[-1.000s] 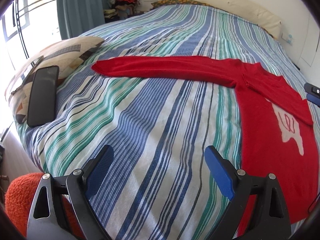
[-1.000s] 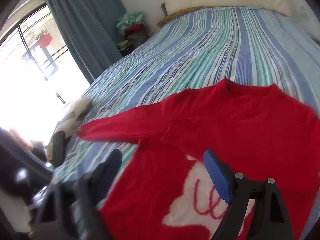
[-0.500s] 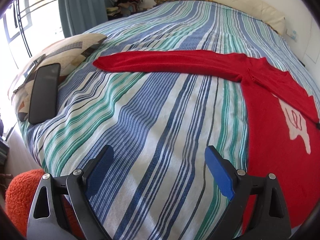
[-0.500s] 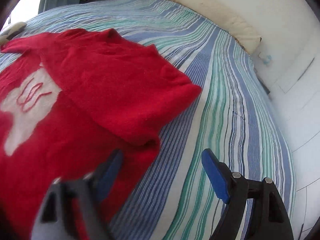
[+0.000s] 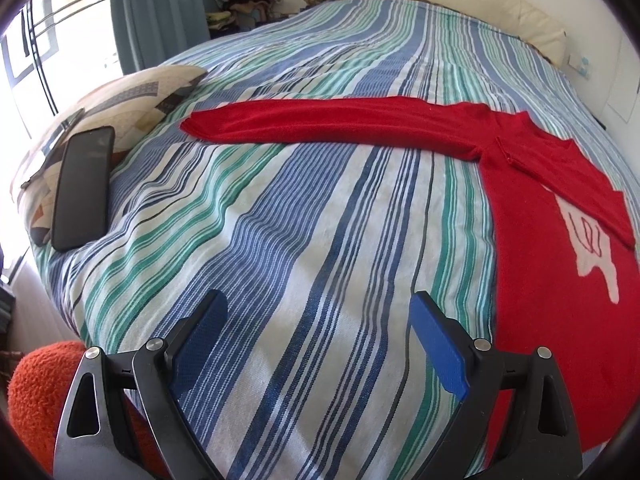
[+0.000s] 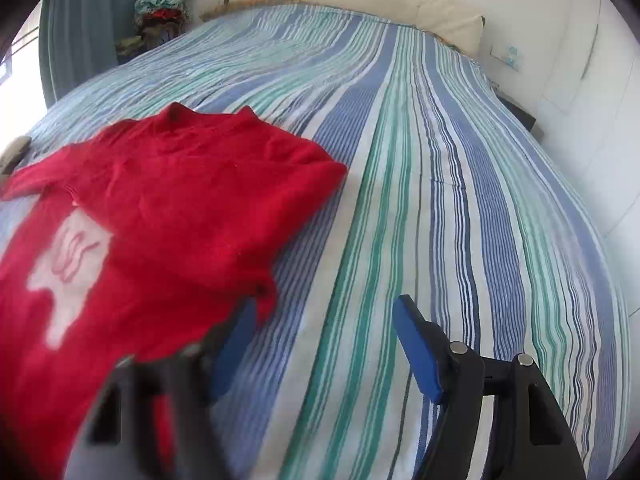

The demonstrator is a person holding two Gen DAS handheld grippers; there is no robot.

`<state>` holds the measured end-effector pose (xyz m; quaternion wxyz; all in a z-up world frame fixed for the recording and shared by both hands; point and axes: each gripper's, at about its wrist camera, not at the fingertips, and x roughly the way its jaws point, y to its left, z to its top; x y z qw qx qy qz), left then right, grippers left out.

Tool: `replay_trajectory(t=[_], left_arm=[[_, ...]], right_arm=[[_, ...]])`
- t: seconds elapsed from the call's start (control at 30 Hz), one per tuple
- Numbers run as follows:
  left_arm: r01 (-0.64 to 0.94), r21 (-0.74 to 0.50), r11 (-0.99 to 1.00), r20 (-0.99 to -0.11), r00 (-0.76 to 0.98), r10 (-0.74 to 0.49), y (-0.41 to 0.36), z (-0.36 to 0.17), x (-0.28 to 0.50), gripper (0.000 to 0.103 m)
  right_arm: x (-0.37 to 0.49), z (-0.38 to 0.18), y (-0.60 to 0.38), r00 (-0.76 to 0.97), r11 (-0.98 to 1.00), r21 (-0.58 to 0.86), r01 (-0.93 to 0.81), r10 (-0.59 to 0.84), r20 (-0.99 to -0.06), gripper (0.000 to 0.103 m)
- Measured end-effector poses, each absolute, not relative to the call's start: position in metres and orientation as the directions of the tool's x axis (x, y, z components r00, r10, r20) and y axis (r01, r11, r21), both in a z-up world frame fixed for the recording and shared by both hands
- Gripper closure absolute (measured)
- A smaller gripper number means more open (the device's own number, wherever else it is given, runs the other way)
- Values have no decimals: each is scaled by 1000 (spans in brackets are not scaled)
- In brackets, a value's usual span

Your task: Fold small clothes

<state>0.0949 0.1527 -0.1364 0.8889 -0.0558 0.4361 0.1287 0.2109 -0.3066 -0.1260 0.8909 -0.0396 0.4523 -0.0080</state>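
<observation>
A small red sweater (image 5: pixel 552 280) with a white motif lies flat on the striped bed. Its left sleeve (image 5: pixel 328 124) stretches out to the left; its right side is folded over the body (image 6: pixel 208 196). My left gripper (image 5: pixel 318 332) is open and empty, above bare bedspread left of the sweater body and in front of the sleeve. My right gripper (image 6: pixel 324 340) is open and empty, at the sweater's right edge, with its left finger (image 6: pixel 236 344) blurred close to the hem.
The bed (image 5: pixel 304 240) has a blue, green and white striped cover. A patterned cushion (image 5: pixel 132 96) with a black phone (image 5: pixel 82 188) on it lies at the left edge. An orange fuzzy thing (image 5: pixel 40 384) sits below the bed corner. A pile of clothes (image 6: pixel 164 4) stands by the curtain. A pillow (image 6: pixel 448 20) is at the head.
The right gripper has swung from over the sweater's motif to its right edge, facing the bare right side of the bed. The left gripper has barely moved. The sweater lies the same.
</observation>
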Motion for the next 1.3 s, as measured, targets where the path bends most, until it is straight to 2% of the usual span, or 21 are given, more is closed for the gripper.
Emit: replay_trajectory(t=[0.13, 0.2, 0.23, 0.3, 0.37, 0.43, 0.5, 0.63, 0.7, 0.73, 0.77, 0.8, 0.87, 1.0, 1.07, 1.13, 1.17, 1.3], left_arm=[[-287, 25, 958, -797, 572, 192, 152, -140, 97, 10], [-290, 33, 957, -795, 573, 201, 152, -139, 96, 10], [-291, 35, 956, -793, 574, 204, 152, -139, 96, 10], [-292, 33, 956, -794, 574, 202, 154, -138, 95, 10], [-290, 24, 957, -799, 570, 193, 156, -140, 95, 10], [-284, 27, 959, -803, 565, 189, 154, -142, 98, 10], [-273, 37, 961, -804, 563, 191, 150, -143, 102, 10], [-257, 60, 965, -805, 558, 199, 143, -145, 102, 10], [-249, 76, 966, -807, 553, 206, 142, -146, 101, 10], [-249, 81, 965, -807, 552, 210, 142, -146, 100, 10], [-248, 80, 965, -807, 552, 209, 142, -146, 100, 10], [-247, 73, 966, -807, 554, 203, 143, -146, 99, 10], [-245, 59, 968, -809, 556, 190, 144, -145, 100, 10], [-242, 45, 969, -814, 553, 176, 144, -146, 102, 10], [-237, 50, 970, -816, 551, 177, 143, -146, 101, 10], [-232, 66, 971, -817, 546, 186, 142, -147, 99, 10], [-232, 76, 970, -817, 543, 194, 142, -148, 97, 10], [-247, 75, 966, -816, 542, 202, 148, -148, 92, 10]], right_arm=[[251, -108, -285, 555, 958, 247, -144, 285, -781, 33], [278, -124, -276, 497, 915, 372, -154, 397, -772, 36], [289, -137, -276, 474, 928, 352, -123, 367, -800, 41], [305, -171, -290, 411, 982, 188, 10, 167, -896, 44], [306, -180, -311, 404, 983, 156, 101, 102, -909, 46], [303, -161, -319, 476, 971, 202, 127, 119, -872, 45], [305, -142, -314, 517, 943, 325, 74, 242, -821, 45], [323, -140, -293, 505, 913, 407, -2, 352, -788, 45], [333, -163, -298, 472, 927, 365, 83, 286, -834, 45], [336, -178, -306, 438, 930, 330, 165, 230, -869, 48], [335, -187, -315, 433, 920, 322, 225, 202, -878, 60], [331, -184, -319, 464, 910, 334, 244, 193, -864, 61], [317, -164, -315, 529, 906, 351, 235, 184, -828, 59], [282, -135, -291, 564, 883, 461, 87, 338, -753, 56], [265, -139, -282, 535, 896, 439, 63, 341, -773, 46], [255, -160, -277, 470, 925, 370, 84, 291, -833, 46], [250, -172, -278, 442, 932, 349, 103, 271, -855, 49], [216, -172, -283, 468, 932, 339, 132, 243, -850, 48]])
